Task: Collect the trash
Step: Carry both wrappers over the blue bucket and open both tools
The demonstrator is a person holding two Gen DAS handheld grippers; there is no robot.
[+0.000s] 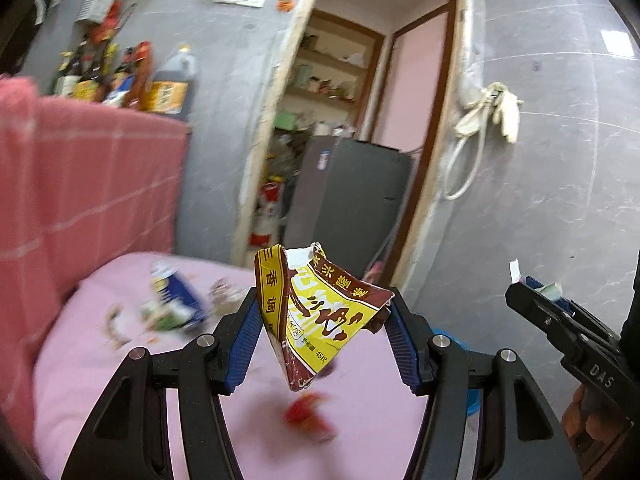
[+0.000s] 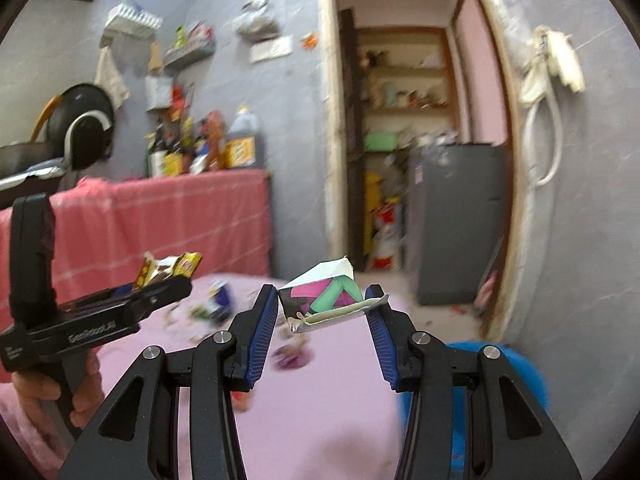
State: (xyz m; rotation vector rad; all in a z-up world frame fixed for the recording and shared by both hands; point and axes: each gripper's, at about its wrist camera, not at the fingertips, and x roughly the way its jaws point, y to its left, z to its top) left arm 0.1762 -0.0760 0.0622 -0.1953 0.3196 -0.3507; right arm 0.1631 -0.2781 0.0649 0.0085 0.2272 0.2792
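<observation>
Left wrist view, left claw (image 1: 322, 312): clamped on a yellow-and-brown sachet (image 1: 316, 316), held above the pink surface (image 1: 120, 360).
Right wrist view, right claw (image 2: 322, 304): clamped on a crumpled pink-and-green wrapper (image 2: 326, 298), held above the same surface.
Loose trash: a blurred red wrapper (image 1: 308, 420) is seen below the sachet; a blue packet (image 1: 176, 300) lies toward the far left edge.
Beyond the far edge: an open doorway (image 1: 360, 120).

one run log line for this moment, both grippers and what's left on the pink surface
left gripper: shut on yellow seasoning packet | right gripper: shut on pink-green wrapper | pink surface: blue wrapper, red scrap remain
</observation>
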